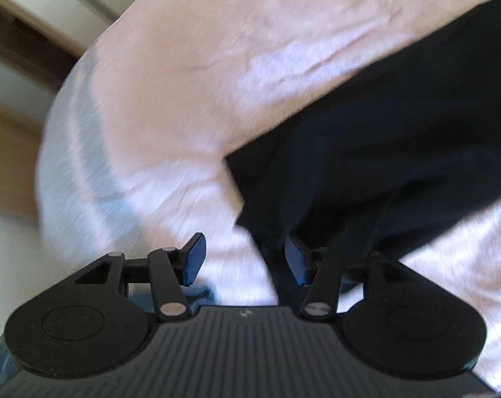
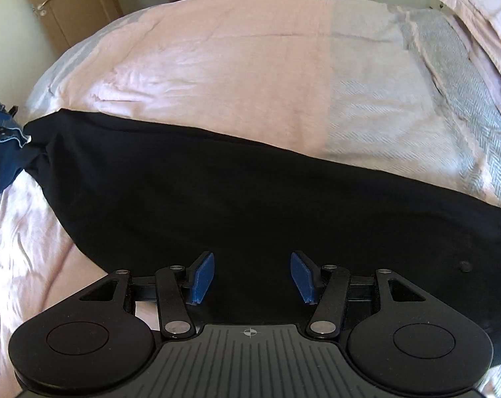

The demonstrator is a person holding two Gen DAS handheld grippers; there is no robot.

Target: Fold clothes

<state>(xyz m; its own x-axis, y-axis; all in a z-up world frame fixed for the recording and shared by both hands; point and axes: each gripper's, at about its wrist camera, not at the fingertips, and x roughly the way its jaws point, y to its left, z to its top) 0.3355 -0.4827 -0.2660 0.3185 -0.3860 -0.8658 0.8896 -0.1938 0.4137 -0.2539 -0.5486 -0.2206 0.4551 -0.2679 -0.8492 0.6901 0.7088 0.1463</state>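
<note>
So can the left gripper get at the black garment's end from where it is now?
Probably yes: the left gripper is open, the black garment end lies right ahead on the bedspread, nothing between.

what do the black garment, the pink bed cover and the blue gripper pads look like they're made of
Black garment: soft matte woven fabric, probably; it drapes flat with no sheen, weave too dark to read.
Pink bed cover: light cotton-like cloth, judging by fine creases; a grey herringbone band shows a woven texture.
Pads on the right hand-held gripper: matte blue, seemingly rubber or foam.
</note>
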